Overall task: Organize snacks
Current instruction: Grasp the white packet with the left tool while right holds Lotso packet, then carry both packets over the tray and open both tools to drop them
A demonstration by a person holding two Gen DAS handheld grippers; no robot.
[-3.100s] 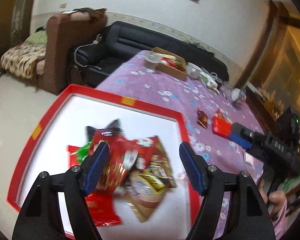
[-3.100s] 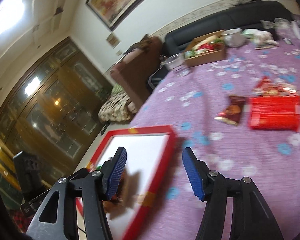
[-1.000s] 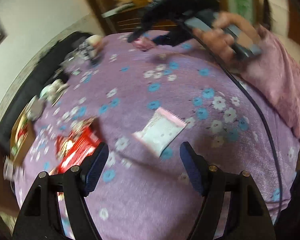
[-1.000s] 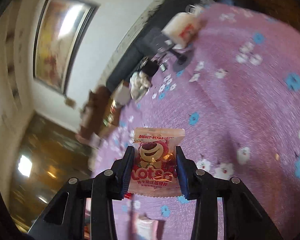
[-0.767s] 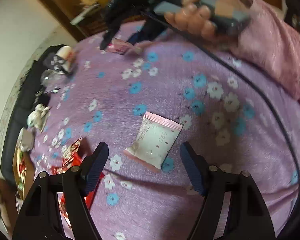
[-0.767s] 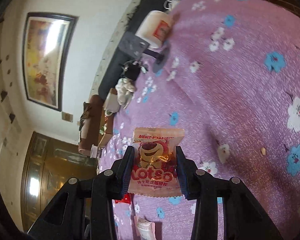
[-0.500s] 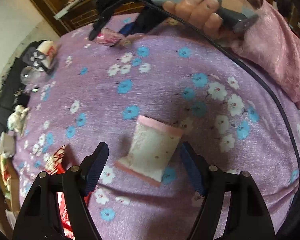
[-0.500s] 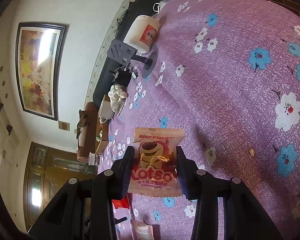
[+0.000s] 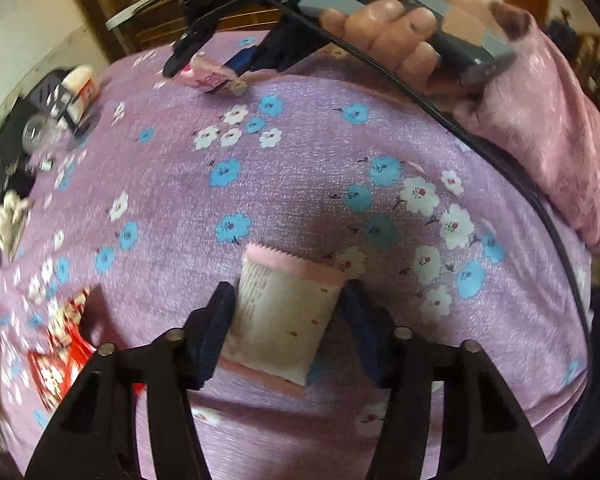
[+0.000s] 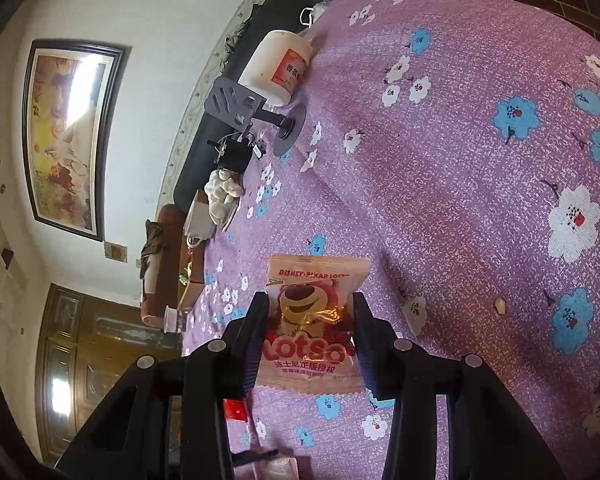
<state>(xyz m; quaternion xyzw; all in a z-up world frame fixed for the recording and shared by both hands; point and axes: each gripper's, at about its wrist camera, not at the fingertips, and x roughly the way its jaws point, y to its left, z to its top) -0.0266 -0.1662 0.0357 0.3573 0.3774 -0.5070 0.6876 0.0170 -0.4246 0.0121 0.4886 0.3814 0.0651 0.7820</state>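
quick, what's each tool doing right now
Left tool: jaws closing around the white packet lying on the tablecloth.
Right tool: shut on the Lotso packet, held above the cloth.

Open tablecloth [image 10: 480, 184] ahead of right tongs [image 10: 311, 326]; white jar [image 10: 276, 68], stand [image 10: 256, 114] crowd far edge.

Black claw [image 9: 286, 334], blue pads, pink sleeve [image 9: 548, 128].
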